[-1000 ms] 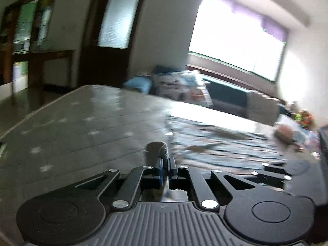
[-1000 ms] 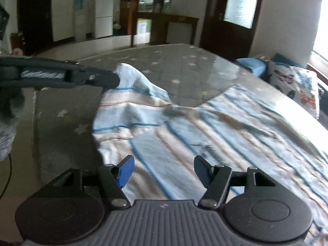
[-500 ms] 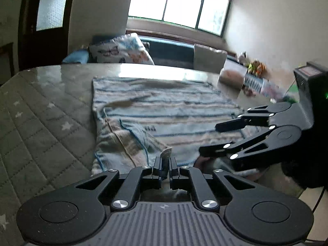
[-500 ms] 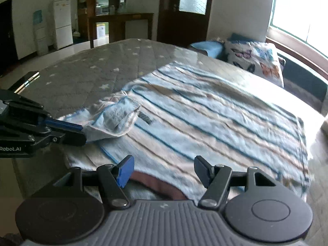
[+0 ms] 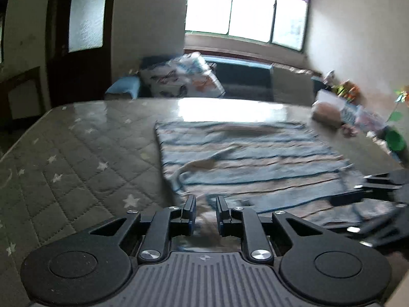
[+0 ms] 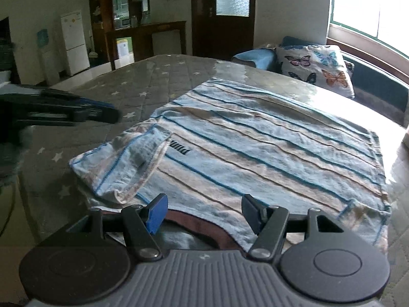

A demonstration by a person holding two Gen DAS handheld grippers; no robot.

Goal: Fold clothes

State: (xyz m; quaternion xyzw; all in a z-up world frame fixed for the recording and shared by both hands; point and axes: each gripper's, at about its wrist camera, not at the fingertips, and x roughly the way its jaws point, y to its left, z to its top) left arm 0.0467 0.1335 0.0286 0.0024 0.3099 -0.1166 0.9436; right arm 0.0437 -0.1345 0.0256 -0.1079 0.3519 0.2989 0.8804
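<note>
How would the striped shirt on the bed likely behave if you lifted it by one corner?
The striped shirt would probably droop and hang limp: its sleeve already lies folded over on itself, and shallow wrinkles run across it. It looks thin and lies flat on the mattress, so it is likely light. The quilted surface might let it drag rather than slide.

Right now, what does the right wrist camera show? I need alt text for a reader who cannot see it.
A blue-and-tan striped shirt lies spread on a grey star-quilted mattress, one sleeve folded in over its body. The right gripper hangs open above the brown collar, and the left gripper reaches in from the left edge. A butterfly pillow sits beyond the mattress.
</note>
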